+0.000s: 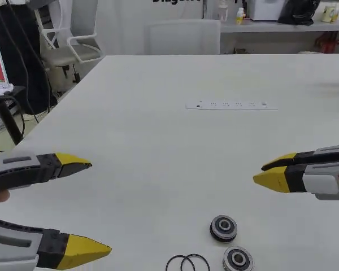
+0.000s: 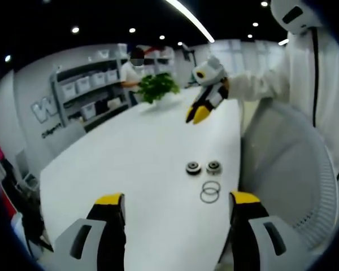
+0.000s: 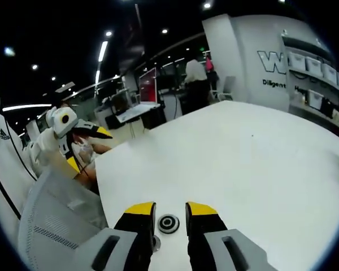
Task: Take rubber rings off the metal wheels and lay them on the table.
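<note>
Two small metal wheels (image 1: pixel 223 228) (image 1: pixel 238 258) with dark rims lie flat near the table's front edge. Just left of them lie two thin black rubber rings (image 1: pixel 187 263), overlapping, loose on the white table (image 1: pixel 175 147). My left gripper (image 1: pixel 92 206) hovers at the left, jaws wide open and empty; its view shows the wheels (image 2: pixel 193 167) (image 2: pixel 214 166) and rings (image 2: pixel 209 192) ahead. My right gripper (image 1: pixel 260 173) hovers above and right of the wheels, open by a narrow gap, holding nothing. One wheel (image 3: pixel 168 223) shows between its jaws on the table below.
A flat white socket strip (image 1: pixel 231 105) is set in the tabletop farther back. Office chairs (image 1: pixel 183 36) (image 1: pixel 68 45) stand at the far end and left side. A potted plant (image 2: pixel 158 86) sits at one table end. A person (image 3: pixel 195 84) stands far off.
</note>
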A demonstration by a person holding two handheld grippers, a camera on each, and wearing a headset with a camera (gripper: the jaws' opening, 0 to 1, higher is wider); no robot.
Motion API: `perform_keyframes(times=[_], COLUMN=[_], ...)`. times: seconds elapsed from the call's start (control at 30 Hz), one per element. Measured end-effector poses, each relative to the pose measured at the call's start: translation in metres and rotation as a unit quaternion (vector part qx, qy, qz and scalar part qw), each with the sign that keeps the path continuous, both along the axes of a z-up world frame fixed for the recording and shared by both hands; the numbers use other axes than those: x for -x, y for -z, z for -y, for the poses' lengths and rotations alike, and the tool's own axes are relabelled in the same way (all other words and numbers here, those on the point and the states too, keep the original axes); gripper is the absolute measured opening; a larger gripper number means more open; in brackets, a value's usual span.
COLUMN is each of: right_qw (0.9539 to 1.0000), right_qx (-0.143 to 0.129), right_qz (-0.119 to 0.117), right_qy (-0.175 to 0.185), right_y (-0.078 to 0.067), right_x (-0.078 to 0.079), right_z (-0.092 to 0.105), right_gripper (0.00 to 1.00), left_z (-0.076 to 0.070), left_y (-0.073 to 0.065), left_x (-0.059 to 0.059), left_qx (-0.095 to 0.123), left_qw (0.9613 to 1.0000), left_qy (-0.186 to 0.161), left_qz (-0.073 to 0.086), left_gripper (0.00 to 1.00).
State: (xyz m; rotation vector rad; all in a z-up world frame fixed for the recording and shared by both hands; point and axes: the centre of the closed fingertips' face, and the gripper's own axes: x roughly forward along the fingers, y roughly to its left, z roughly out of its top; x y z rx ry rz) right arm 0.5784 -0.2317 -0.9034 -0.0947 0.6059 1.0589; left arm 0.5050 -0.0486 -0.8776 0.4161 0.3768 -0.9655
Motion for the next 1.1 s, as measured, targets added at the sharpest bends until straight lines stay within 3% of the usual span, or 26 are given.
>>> perform_keyframes(times=[0.33,0.6,0.7,1.1], right_qw=[0.9996,0.9988,0.9982,0.998], right_qx=[0.01,0.02,0.045,0.043], right_qz=[-0.027,-0.043,-0.039,-0.045], right_qy=[0.006,0.008,0.005,-0.006], right_y=[0.026,0.044,0.054,0.063], right_x=[-0.001,0.001,0.003,0.007], right_z=[0.009,0.012,0.015,0.013], right_gripper=[0.19,0.18,0.19,0.19], left_z=[0.008,0.017,0.023,0.054], left_y=[-0.012,-0.028,-0.035,-0.061], left_x=[-0.007,-0.018,-0.022,-0.044], left_qx=[-0.02,-0.029,-0.03,-0.027], left_qw=[0.9995,0.9982,0.9974,0.9935], left_qy=[0.024,0.043,0.052,0.081], left_qz=[0.01,0.029,0.04,0.075], left_gripper=[0.76,0.76,0.76,0.76])
